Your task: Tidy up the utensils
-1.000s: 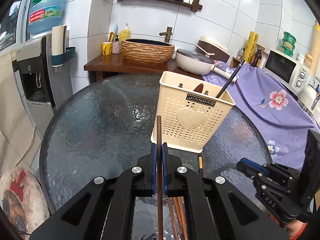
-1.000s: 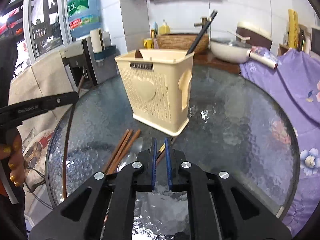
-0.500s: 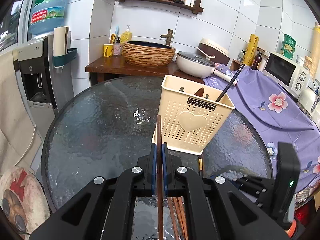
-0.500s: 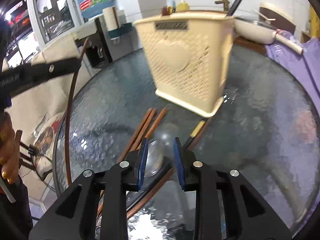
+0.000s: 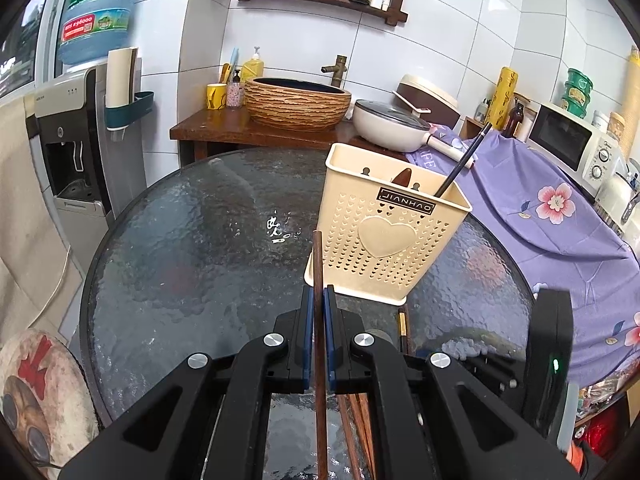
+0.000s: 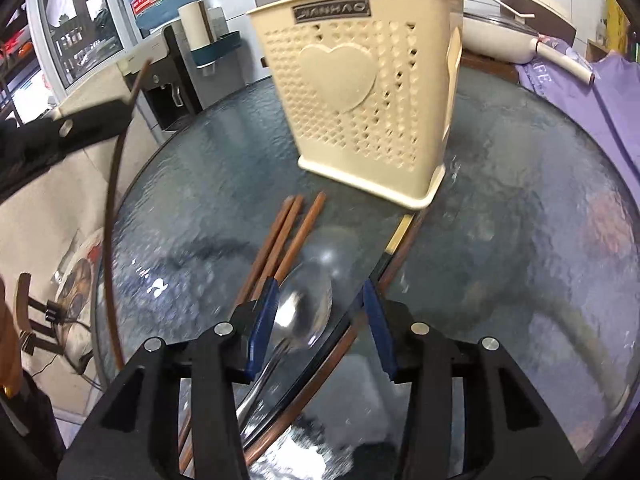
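My left gripper (image 5: pixel 318 300) is shut on a brown chopstick (image 5: pixel 318 264) and holds it above the round glass table (image 5: pixel 180 248), its tip near the cream utensil basket (image 5: pixel 384 236). The basket holds a black utensil and a brown one. My right gripper (image 6: pixel 320 300) is open, low over a metal spoon (image 6: pixel 304 312) that lies between its fingers. Brown chopsticks (image 6: pixel 280 240) lie left of the spoon, and a black-and-gold chopstick (image 6: pixel 394 244) lies to its right. The basket (image 6: pixel 360 92) stands just beyond. The held chopstick (image 6: pixel 114 184) shows at the left there.
A wooden counter with a woven basin (image 5: pixel 298 102) and a white pan (image 5: pixel 390 122) stands behind the table. A purple flowered cloth (image 5: pixel 552 208) covers the furniture on the right, with a microwave (image 5: pixel 572 148). A water dispenser (image 5: pixel 76 140) stands at the left.
My right gripper has opened wider and moved forward and down over the spoon, closer to the basket. My left gripper has kept hold of the chopstick, almost still.
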Demonstrator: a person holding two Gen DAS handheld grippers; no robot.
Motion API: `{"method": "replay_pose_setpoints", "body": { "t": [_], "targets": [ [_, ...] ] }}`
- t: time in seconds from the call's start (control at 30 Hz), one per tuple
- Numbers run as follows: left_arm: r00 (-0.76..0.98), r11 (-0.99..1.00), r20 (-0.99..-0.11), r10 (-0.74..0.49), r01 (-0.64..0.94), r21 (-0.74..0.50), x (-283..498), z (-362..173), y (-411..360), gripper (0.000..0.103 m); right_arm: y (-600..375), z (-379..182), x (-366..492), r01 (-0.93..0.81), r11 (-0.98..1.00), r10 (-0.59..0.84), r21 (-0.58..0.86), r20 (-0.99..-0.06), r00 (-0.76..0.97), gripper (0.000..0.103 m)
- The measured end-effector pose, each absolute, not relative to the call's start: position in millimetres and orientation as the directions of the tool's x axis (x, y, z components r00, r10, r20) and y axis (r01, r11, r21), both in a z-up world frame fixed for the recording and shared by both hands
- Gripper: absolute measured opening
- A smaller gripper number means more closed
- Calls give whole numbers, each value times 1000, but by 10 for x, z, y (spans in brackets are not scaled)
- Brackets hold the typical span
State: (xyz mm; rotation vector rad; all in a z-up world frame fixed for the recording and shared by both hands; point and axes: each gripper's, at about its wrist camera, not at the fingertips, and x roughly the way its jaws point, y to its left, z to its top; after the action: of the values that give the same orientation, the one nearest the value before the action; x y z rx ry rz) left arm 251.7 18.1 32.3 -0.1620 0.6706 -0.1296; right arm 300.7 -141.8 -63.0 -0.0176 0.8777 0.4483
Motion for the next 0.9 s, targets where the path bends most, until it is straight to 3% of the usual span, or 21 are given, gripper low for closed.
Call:
{"method": "replay_pose_setpoints", "body": {
  "t": [0.3,0.7,0.9],
  "targets": [
    [771,979,-612,-173,64,-196,2503,301,224,5,-1124,-664,3360,-457,887,300,63,-831,469,45],
    [762,976,-621,-182,61,-211,2536,260,271,5,-1107,-604,3673,-439,888,325,140,-866,381,45],
    [760,975,-623,-185,62,-213,2559,244,255,5,-1046,-671,3689,-468,880,278,86,-891,358,45]
  ]
}}
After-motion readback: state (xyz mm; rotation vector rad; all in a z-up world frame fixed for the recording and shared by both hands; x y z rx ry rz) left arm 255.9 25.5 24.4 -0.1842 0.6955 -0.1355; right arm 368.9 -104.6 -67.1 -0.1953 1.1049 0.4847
